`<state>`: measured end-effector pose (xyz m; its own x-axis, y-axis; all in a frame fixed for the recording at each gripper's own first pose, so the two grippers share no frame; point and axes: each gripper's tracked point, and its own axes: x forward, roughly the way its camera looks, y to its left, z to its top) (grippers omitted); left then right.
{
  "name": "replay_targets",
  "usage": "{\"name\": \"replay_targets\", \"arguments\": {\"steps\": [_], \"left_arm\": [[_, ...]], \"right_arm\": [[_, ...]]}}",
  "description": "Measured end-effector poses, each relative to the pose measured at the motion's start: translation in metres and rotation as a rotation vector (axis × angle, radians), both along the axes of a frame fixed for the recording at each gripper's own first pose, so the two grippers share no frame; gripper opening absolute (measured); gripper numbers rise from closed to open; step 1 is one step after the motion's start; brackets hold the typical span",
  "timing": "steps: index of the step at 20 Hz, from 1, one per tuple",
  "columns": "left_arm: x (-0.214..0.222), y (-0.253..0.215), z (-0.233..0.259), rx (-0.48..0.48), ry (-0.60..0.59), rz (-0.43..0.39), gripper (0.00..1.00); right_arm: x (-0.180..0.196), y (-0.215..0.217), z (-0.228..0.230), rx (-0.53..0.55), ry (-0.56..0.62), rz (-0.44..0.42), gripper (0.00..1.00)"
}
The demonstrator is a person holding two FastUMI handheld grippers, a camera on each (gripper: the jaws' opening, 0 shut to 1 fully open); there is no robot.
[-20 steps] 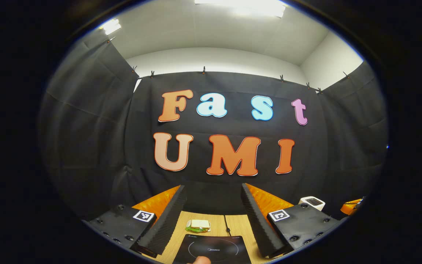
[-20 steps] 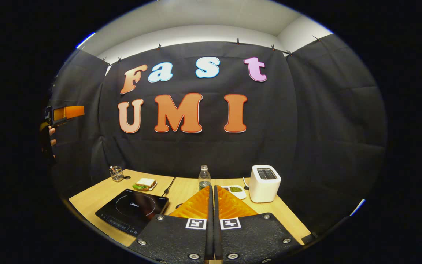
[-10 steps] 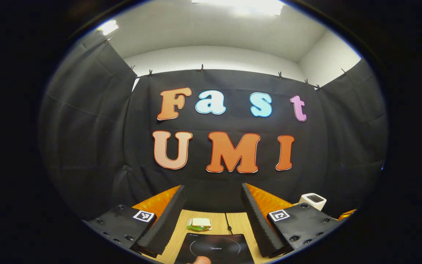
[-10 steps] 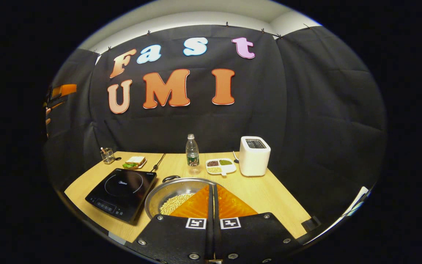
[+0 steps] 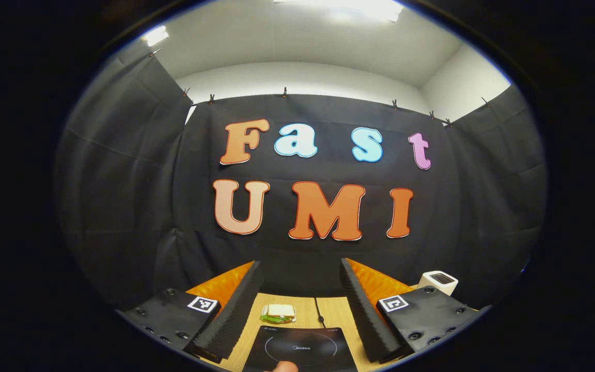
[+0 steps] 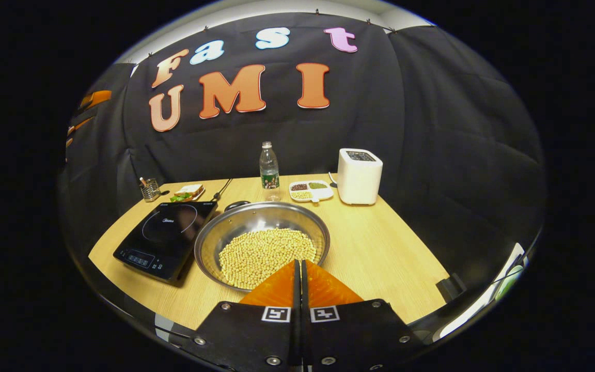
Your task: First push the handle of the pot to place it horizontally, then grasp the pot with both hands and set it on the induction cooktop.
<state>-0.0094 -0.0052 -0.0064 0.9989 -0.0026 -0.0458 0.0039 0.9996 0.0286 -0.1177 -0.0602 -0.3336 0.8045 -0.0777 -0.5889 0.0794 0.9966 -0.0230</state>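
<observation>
Beside the cooktop, on its right and nearly touching it, sits your pot, a wide steel bowl of pale beans resting on the table. Your right gripper hovers above the pot's near rim with its fingers pressed together on nothing. Your left gripper hangs over the cooktop with its fingers spread wide apart, also empty; a fingertip shows at the bottom of that view. A dark handle shows at the pot's far rim, toward the cooktop's back corner; I cannot tell how it is tilted. By my reading nothing of the task is done yet: the handle still needs your push to lie level, then both grippers must take the rim and carry the pot onto the cooktop. Behind the pot stand a bottle, a dish and a toaster; a sandwich lies behind the cooktop.
</observation>
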Motion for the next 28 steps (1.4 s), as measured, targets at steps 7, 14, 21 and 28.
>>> {"name": "replay_targets", "arguments": {"steps": [7, 14, 21, 28], "left_arm": [[-0.004, 0.006, -0.001, -0.001, -0.008, 0.013, 0.98], [-0.005, 0.002, -0.002, 0.014, -0.011, 0.008, 0.97], [-0.003, -0.001, -0.006, 0.009, -0.002, -0.003, 0.97], [-0.006, 0.012, -0.008, 0.026, 0.006, 0.029, 0.98]], "right_arm": [[-0.019, 0.000, -0.030, 0.038, 0.066, -0.014, 0.00], [-0.027, 0.019, -0.053, 0.068, 0.116, 0.027, 0.00], [-0.017, 0.035, -0.077, 0.101, 0.172, 0.065, 0.00], [-0.010, 0.037, -0.093, 0.141, 0.201, 0.053, 0.00]]}}
